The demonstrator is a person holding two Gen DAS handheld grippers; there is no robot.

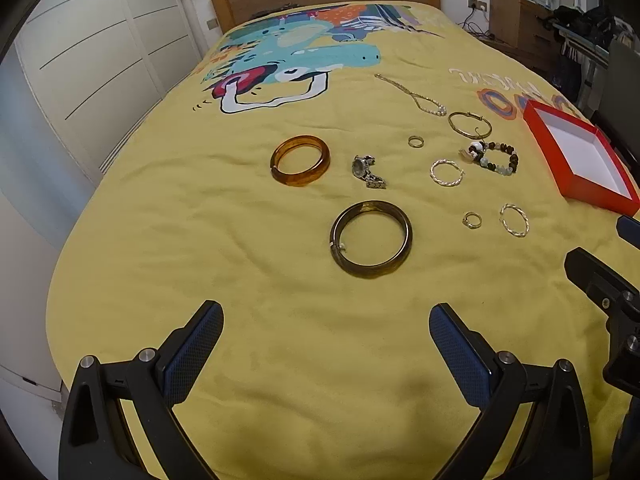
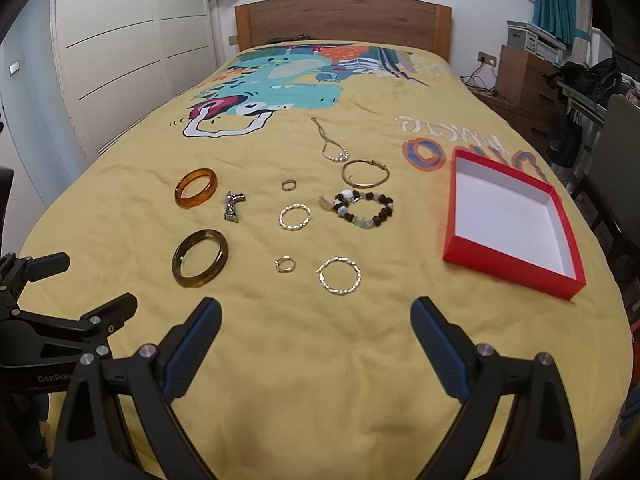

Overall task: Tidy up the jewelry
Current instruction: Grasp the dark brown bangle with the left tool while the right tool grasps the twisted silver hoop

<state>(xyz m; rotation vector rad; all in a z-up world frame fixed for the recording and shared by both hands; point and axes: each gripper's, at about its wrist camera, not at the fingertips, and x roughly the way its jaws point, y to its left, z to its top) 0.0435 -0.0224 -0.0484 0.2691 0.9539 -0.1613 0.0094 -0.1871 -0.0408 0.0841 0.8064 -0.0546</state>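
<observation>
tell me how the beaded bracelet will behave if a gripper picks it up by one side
The beaded bracelet looks strung from separate beads of uneven size, so it will probably sag and dangle rather than hold its ring shape. Its rounded beads may slip between flat pads, so a pinch across the strand seems safer. It looks light, and the tassel-like end should swing freely.

Both wrist cams are sitting low over the near edge of the bed (image 1: 280, 380), looking along it toward the headboard (image 2: 344, 20). Left cam is looking from nearer the left edge, right cam from further right, closer to the red box (image 2: 512, 256). Both are sharing the jewelry spread mid-bed; each is catching the other gripper at its frame edge.
</observation>
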